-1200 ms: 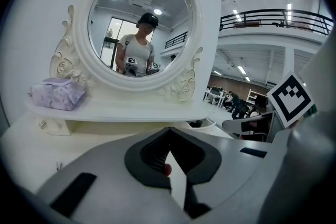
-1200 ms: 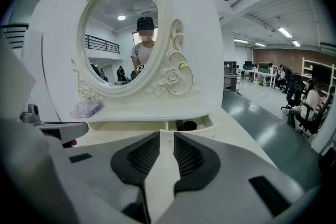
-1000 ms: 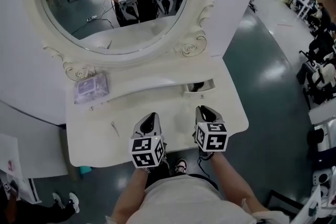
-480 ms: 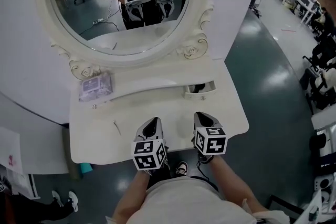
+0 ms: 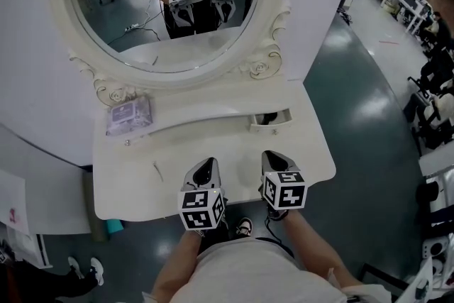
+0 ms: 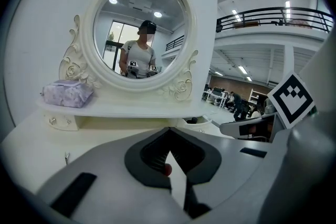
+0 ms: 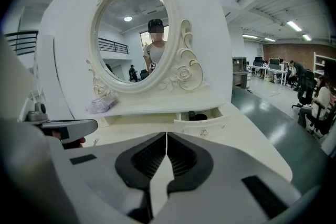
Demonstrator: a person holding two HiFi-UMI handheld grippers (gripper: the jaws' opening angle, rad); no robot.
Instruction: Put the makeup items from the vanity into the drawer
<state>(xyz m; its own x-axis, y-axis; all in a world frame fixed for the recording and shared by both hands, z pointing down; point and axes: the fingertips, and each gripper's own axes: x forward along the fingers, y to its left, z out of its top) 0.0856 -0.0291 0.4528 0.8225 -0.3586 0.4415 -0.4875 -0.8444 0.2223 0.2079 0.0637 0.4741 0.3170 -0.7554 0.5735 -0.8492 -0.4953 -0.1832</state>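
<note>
While both grippers hover low over the front edge of the white vanity top [image 5: 128, 199], neither touches it. The left gripper [image 5: 208, 165] has its jaws together, tips meeting; a tiny red spot shows in the slit below the tips, too small to tell what it is. The right gripper [image 5: 272, 155] sits just beside it, jaws pressed together on nothing. Each carries its marker cube at the rear, near the person's forearms.

Up on the raised shelf, at its left end and just beside the carved base of the oval mirror [image 5: 152, 10], lies a lilac packet [image 5: 129, 113]. A small thin item [image 5: 157, 170] lies on the vanity top, to the left of the left gripper and apart from it; its kind cannot be made out. At the right end of the shelf, a small drawer [image 5: 270, 127] stands pulled open, beyond the right gripper, with dark items [image 5: 267, 117] inside it.

The mirror reflects the person's torso and both grippers
</note>
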